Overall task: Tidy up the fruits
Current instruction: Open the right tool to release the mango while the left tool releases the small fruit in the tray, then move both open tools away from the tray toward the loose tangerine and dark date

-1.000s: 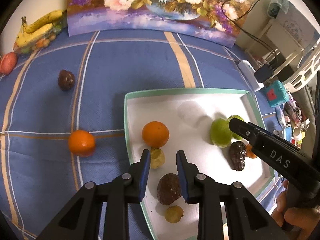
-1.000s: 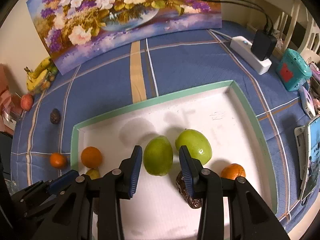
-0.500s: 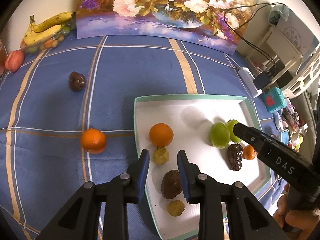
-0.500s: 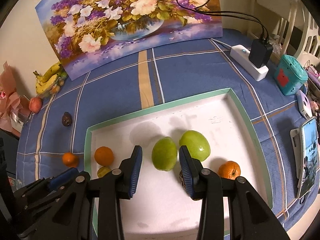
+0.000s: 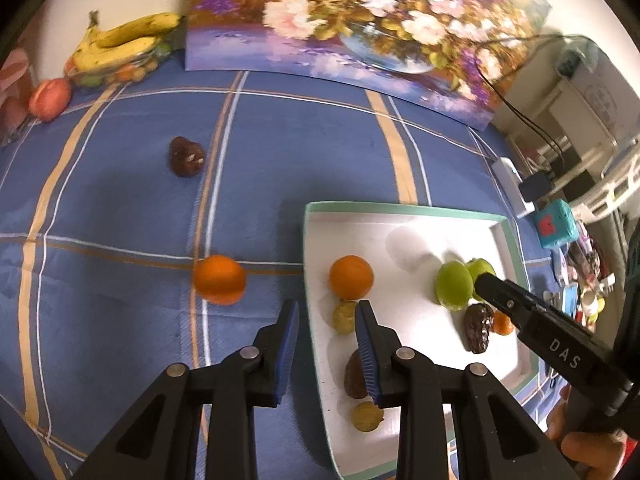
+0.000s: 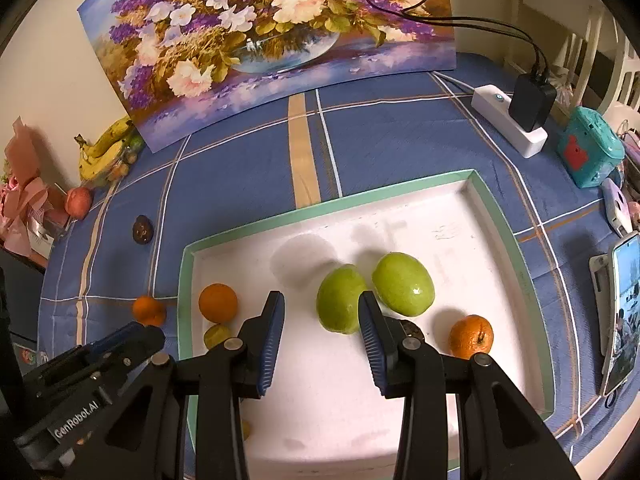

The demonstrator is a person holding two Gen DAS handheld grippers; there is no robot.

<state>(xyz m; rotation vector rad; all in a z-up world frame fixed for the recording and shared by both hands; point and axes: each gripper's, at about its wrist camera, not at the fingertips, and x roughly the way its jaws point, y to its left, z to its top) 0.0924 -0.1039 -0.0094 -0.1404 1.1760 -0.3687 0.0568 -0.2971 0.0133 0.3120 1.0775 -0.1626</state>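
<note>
While both tools hang over the bench, neither one pinches anything. Left tool (image 5: pixel 326 320), lower centre of the left wrist view: jaws narrowly apart, nothing between the pads, straddling the left rim of the white tray (image 5: pixel 310 276). Right tool (image 6: pixel 320 312), lower centre of the right wrist view: jaws narrowly apart too, empty, over the tray floor; a green fruit (image 6: pixel 338 298) sits beyond the gap, not touched by the pads. Second green fruit (image 6: pixel 402 284) just right of it, the two touching or nearly so. Small orange (image 6: pixel 470 336) at the tray's right part, near the right finger. Dark wrinkled fruit (image 5: pixel 476 328) lies beside the green pair, mostly hidden behind the right finger in the right wrist view. Tray's left part: an orange (image 5: pixel 351 276), a small yellowish fruit (image 5: pixel 344 316) just below it, a brown fruit (image 5: pixel 356 376) partly behind the left tool's right finger, another small yellowish fruit (image 5: pixel 366 416) lower down. Off the tray, on the blue checked cloth (image 5: pixel 120 200): an orange (image 5: pixel 219 279) left of the tray rim, a dark fruit (image 5: pixel 185 156) upper left, well apart. Bananas (image 5: pixel 120 42) and a red fruit (image 5: pixel 50 98) far upper left. Flower painting (image 6: pixel 272 36) along the top. A person's hand (image 5: pixel 580 444) at lower right of the left wrist view holds the right tool.
</note>
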